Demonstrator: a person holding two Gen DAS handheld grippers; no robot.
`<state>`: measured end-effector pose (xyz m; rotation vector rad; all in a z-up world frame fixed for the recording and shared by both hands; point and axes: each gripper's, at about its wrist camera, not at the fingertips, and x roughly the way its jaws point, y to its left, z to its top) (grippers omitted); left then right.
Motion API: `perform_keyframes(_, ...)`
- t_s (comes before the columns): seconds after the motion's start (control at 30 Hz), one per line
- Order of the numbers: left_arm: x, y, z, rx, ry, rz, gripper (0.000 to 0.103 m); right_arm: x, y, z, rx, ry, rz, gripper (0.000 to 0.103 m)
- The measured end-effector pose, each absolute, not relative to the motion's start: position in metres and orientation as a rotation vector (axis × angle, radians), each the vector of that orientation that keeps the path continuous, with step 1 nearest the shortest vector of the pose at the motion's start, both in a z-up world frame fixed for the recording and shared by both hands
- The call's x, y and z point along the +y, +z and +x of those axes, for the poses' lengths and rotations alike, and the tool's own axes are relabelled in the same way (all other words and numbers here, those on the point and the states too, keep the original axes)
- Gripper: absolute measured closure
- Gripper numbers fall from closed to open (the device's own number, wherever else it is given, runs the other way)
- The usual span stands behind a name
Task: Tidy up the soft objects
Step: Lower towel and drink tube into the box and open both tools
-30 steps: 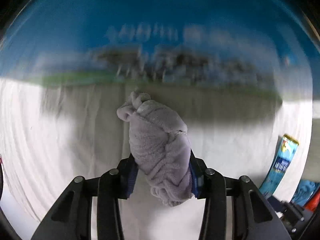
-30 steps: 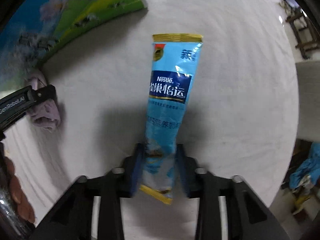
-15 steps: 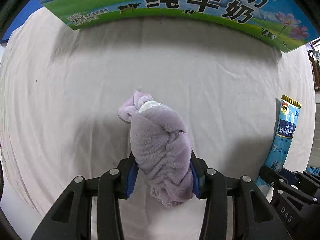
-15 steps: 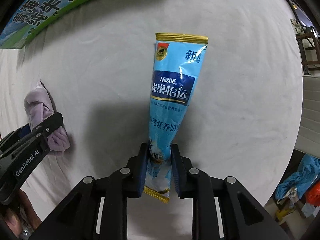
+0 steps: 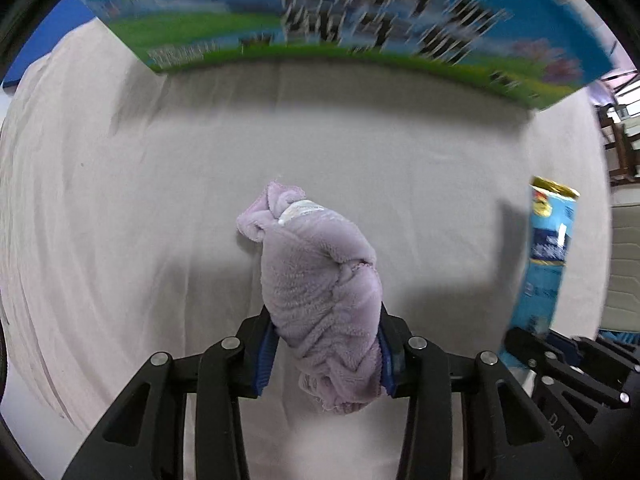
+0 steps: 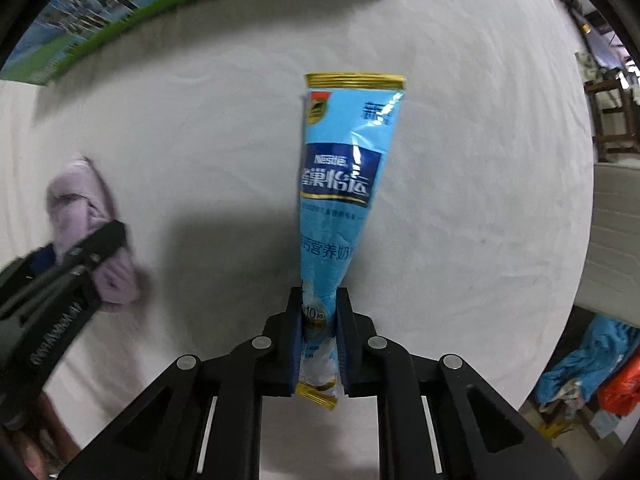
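A rolled lilac fleece cloth (image 5: pixel 316 272) hangs in my left gripper (image 5: pixel 326 320) above the white-covered table. The jaws are closing and their blue pads press on both sides of the roll. The right wrist view shows the same cloth (image 6: pixel 76 196) and left gripper (image 6: pixel 92 248) at the left edge. My right gripper (image 6: pixel 320 300) is closing tight on the lower end of a light blue Nestle powder sachet (image 6: pixel 344 168) with gold seams. The sachet's free end points away over the table. In the left wrist view the sachet (image 5: pixel 548 240) appears at the right.
A large milk carton box (image 5: pixel 360 20) printed in blue and green stands along the far side of the table (image 5: pixel 120 200), also visible as the box (image 6: pixel 120 12) at top left. Beyond the table's right edge lie blue and orange bags (image 6: pixel 600 360) and wooden furniture.
The right jaws have narrowed on the sachet's lower end. Both hands have shifted over the table: the printed box has slid across each view, and the left gripper with the cloth looms larger beside the right.
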<state>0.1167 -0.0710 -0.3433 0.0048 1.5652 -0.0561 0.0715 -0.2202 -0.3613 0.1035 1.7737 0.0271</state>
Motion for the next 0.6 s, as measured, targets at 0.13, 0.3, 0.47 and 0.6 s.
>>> perform_keyframes(0.13,-0.070,-0.289,0.115,1.490,-0.112,-0.051,0.065,-0.214,-0.315,0.077,1.694,0.094,0.152,0.088)
perform_keyframes(0.3,-0.064,-0.216,0.139,1.375,-0.158,-0.107,0.065,-0.212,-0.238,0.104,1.545,0.162,0.214,0.088)
perform_keyframes(0.47,-0.047,-0.170,0.187,1.293,-0.171,-0.140,0.065,-0.217,-0.178,0.146,1.423,0.195,0.261,0.088)
perform_keyframes(0.6,-0.034,-0.167,0.242,1.291,-0.145,-0.151,0.065,-0.215,-0.159,0.188,1.362,0.174,0.297,0.088)
